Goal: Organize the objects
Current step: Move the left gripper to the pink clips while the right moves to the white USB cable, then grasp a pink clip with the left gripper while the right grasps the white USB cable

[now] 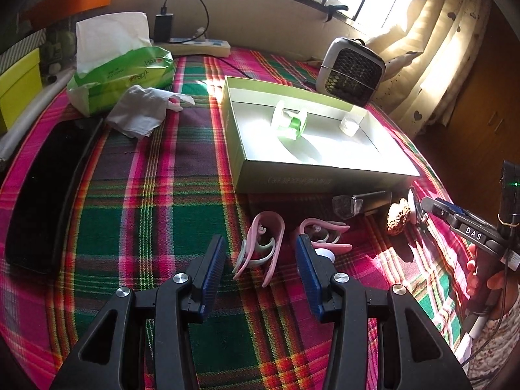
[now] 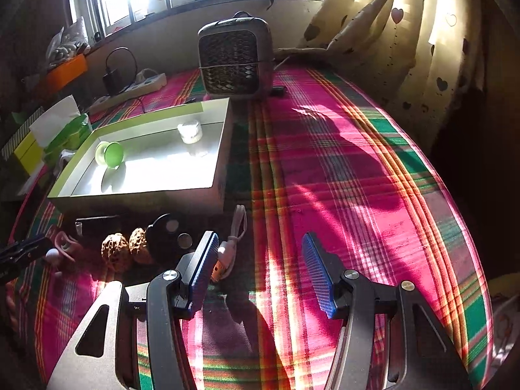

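Left wrist view alone shows two pink-and-grey plastic clips (image 1: 260, 247) on plaid desk (image 1: 146, 195), near shallow green-rimmed cardboard box (image 1: 292, 175); left gripper (image 1: 261, 253) fingers wide, straddling one clip, not pressing. Right wrist view alone shows two brown wrinkled walnuts (image 2: 125, 248), white cable (image 2: 232, 243); right gripper (image 2: 260, 261) fingers wide, empty.

The surface (image 1: 136, 214) is covered by a plaid cloth in pink, green and red. An open box (image 1: 318, 175) is placed near its middle, and a small fan (image 1: 351, 71) behind it by the window. On the left a tissue pack (image 1: 120, 78), a crumpled tissue (image 1: 139, 113) and a black case (image 1: 42, 195) are seen. A power strip (image 1: 198, 45) is laid at the far edge. In front of the box two pink clips (image 1: 260, 247), two walnuts (image 2: 126, 250) and a white cable (image 2: 230, 243) are found.
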Action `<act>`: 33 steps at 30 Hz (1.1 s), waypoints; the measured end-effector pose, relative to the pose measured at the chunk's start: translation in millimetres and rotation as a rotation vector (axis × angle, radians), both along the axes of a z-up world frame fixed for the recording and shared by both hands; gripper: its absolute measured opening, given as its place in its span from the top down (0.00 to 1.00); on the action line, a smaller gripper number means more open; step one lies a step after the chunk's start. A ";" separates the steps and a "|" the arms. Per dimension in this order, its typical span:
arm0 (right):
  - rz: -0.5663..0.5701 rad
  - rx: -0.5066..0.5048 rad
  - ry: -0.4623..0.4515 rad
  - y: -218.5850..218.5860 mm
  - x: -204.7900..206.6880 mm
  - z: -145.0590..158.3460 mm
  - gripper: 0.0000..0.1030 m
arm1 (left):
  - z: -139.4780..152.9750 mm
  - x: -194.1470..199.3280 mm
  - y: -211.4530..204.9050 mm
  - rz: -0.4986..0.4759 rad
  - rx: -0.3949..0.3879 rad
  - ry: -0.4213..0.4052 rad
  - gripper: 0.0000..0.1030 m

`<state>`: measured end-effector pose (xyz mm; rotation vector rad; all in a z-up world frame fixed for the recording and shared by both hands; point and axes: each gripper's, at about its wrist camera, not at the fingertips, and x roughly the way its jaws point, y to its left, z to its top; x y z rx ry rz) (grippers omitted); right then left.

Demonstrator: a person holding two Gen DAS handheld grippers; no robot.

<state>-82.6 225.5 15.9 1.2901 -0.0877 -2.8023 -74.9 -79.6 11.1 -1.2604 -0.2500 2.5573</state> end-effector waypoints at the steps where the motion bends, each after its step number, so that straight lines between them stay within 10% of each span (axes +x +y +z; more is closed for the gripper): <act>1: 0.003 0.002 -0.005 -1.3 -1.3 -1.1 0.47 | -0.1 -0.4 0.1 0.000 -0.001 0.001 0.58; 33: 0.028 0.088 -0.037 -3.3 -7.4 -12.0 0.47 | -0.1 -7.8 12.0 -0.007 -0.099 0.015 0.59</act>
